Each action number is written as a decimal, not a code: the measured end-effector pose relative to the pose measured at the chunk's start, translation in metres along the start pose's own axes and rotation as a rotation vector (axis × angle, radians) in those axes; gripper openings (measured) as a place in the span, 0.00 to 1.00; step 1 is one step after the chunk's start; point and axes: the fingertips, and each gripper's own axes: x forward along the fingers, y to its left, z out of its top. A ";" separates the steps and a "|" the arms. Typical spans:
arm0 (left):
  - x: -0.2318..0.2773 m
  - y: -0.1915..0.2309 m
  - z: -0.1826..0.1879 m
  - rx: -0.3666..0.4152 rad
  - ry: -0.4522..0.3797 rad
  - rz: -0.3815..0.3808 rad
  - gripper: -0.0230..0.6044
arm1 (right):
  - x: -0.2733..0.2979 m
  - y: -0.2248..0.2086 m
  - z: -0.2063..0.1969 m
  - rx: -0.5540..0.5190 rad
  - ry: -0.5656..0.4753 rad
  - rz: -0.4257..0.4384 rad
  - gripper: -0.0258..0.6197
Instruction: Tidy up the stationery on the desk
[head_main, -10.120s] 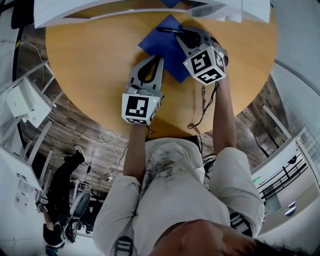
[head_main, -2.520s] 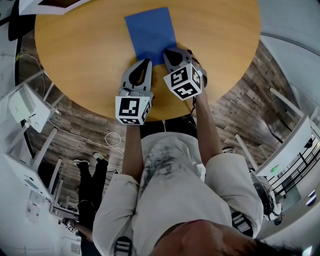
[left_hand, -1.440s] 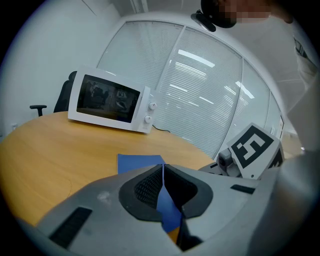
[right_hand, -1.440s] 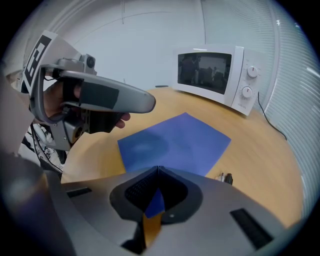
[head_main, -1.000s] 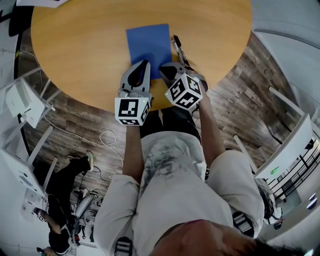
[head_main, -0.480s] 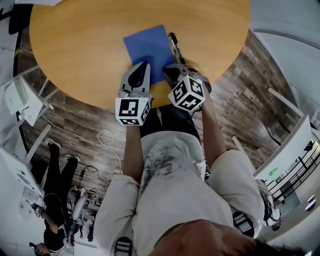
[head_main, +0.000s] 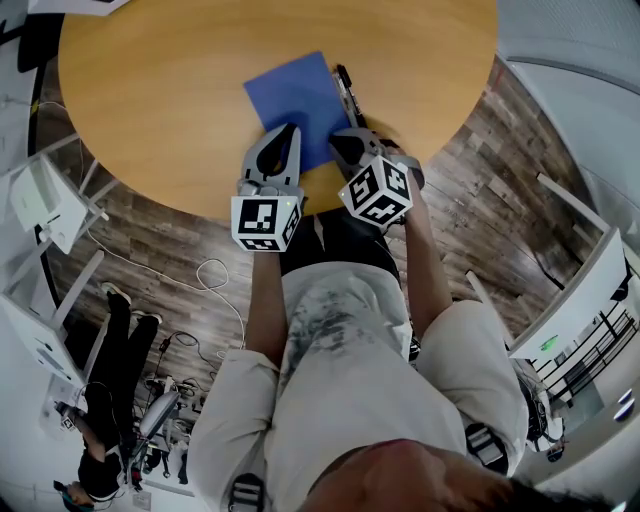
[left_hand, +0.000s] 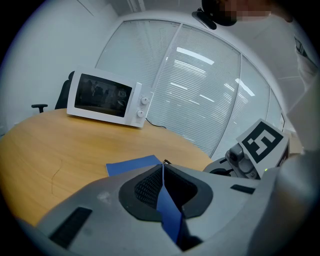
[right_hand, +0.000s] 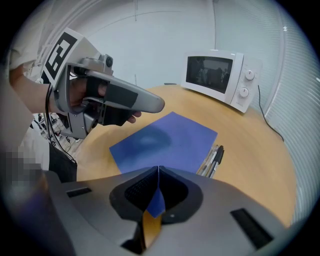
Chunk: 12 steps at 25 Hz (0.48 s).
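Blue sheet (head_main: 295, 95), tan wooden table (head_main: 150, 100), white microwave (left_hand: 105, 99), black pen (right_hand: 217, 156).

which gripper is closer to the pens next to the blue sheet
Right. The right gripper is at the near corner of the blue sheet beside the pens; the left gripper is over the sheet's other near corner, farther from them.

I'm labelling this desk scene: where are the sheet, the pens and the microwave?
sheet (right_hand: 165, 137): right gripper view, middle of its top face.
pens (right_hand: 215, 159): right gripper view, the black pen's barrel.
microwave (right_hand: 210, 74): right gripper view, its door window.
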 end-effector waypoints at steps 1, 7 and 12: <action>0.000 0.000 0.001 0.002 0.000 -0.001 0.06 | -0.003 -0.002 0.002 0.007 -0.020 -0.011 0.14; -0.001 -0.006 0.006 0.015 -0.004 -0.006 0.06 | -0.034 -0.017 0.015 0.062 -0.164 -0.091 0.14; -0.005 -0.012 0.013 0.029 -0.015 -0.011 0.06 | -0.061 -0.032 0.025 0.085 -0.265 -0.159 0.14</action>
